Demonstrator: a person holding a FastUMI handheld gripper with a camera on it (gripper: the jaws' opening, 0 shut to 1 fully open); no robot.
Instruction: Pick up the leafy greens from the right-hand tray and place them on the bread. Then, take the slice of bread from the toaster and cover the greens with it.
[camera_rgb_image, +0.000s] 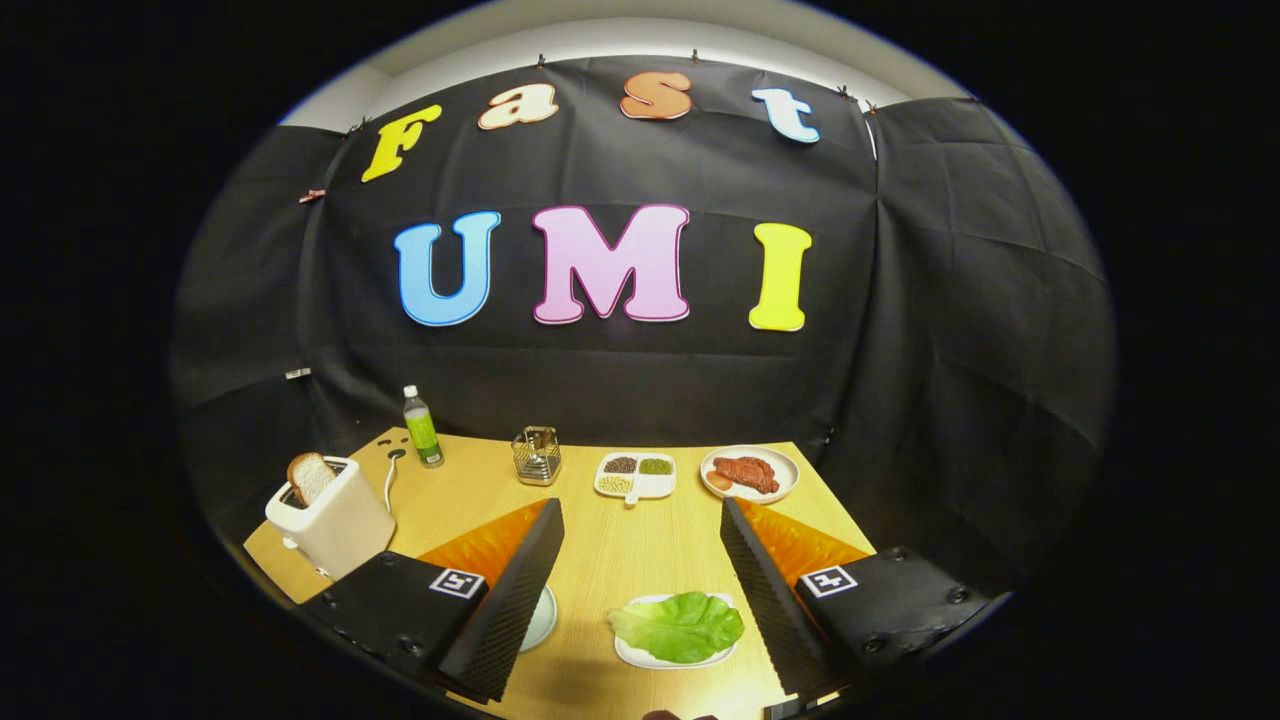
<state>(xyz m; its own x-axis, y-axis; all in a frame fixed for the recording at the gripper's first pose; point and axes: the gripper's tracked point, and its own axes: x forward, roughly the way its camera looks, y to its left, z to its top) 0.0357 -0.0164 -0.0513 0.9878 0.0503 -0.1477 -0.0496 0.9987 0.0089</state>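
Between the spread fingers of the gripper (640, 560), nothing is pinched: both black ribbed pads (520, 570) stand wide apart above the wooden table (620, 530), orange-backed, each with a square marker tag on its mount. Leafy greens (678, 626) lie in the gap, closer to the right finger, on a white tray (650, 657) that the leaf mostly covers; the leaf is flat and untouched, not in contact with either pad. Just behind the left finger a pale round plate (541, 620) peeks out, mostly hidden, so I can't tell what it carries. Further left, a white toaster (335, 520) sits near the table's corner with a slice of bread (310, 476) standing up out of its slot, a white cord (390, 475) trailing behind it. Beyond the fingers along the far table edge: a bottle (422, 427) with a green label, upright; a small metal wire holder (537, 455); a white divided dish (635, 474) with dark, green and pale fillings in separate compartments; and a round plate of red meat (749, 472), well apart from the greens.
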